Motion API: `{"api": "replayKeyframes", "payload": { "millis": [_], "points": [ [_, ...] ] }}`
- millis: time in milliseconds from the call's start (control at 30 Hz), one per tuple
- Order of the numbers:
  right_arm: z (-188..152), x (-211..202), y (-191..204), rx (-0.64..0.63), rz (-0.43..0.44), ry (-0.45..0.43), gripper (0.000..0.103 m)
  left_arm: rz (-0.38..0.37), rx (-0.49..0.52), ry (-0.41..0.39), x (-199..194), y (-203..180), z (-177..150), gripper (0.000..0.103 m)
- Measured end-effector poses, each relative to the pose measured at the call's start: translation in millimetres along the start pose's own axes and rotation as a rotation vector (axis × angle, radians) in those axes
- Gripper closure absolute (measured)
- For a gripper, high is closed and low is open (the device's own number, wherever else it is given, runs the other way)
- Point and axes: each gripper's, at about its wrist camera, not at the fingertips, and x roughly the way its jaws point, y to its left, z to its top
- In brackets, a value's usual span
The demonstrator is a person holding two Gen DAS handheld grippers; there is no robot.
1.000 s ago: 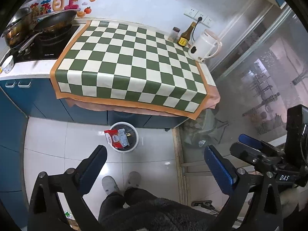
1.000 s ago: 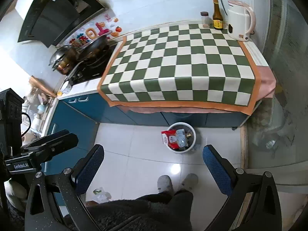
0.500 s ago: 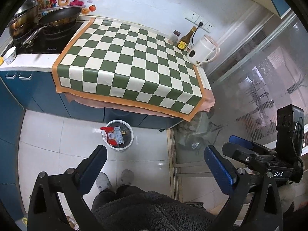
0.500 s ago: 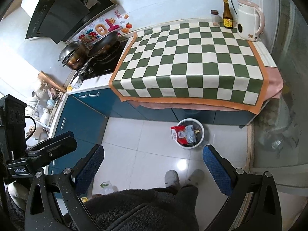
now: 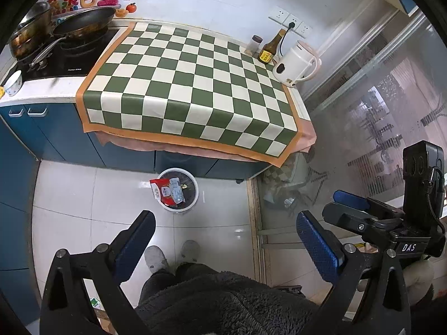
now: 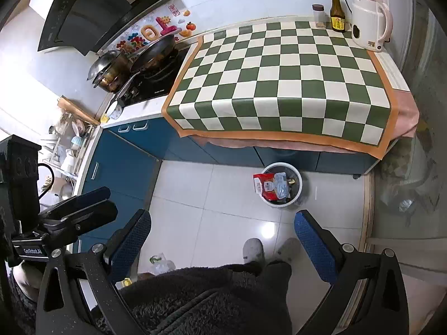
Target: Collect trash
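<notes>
A white round trash bin (image 5: 192, 198) stands on the tiled floor below the counter's front edge; it also shows in the right wrist view (image 6: 297, 194). A red snack wrapper (image 5: 161, 192) and a pale wrapper (image 5: 176, 191) lie in it, also seen from the right as the red wrapper (image 6: 264, 186). My left gripper (image 5: 226, 236) is open and empty, held high above the floor, back from the bin. My right gripper (image 6: 222, 233) is open and empty at a similar height. Each gripper shows in the other's view.
A green-and-white checkered cloth (image 5: 192, 83) covers the counter. A white kettle (image 5: 296, 65), a sauce bottle (image 5: 271, 47) and a small jar (image 5: 252, 45) stand at its far right. Pans (image 5: 81, 25) sit on the stove at left. A glass door (image 5: 377, 111) is on the right. My feet (image 5: 170, 255) are below.
Both grippers have risen and pulled back a little; the counter and bin now sit farther off in both views. Both stay open and empty.
</notes>
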Motion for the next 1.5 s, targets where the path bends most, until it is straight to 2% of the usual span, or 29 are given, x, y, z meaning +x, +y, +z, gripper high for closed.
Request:
{"api": "replayKeyframes", "payload": {
  "millis": [967, 1500],
  "points": [
    [-4.9, -3.8, -11.5, -0.006, 0.004, 0.011, 0.0, -0.009, 0.024, 0.001, -1.9, -2.7, 4.7, 0.0],
    [-4.7, -6.6, -22.2, 0.043, -0.015, -0.013, 0.0, -0.017, 0.043, -0.001, -2.7, -1.8, 10.9, 0.0]
  ]
}}
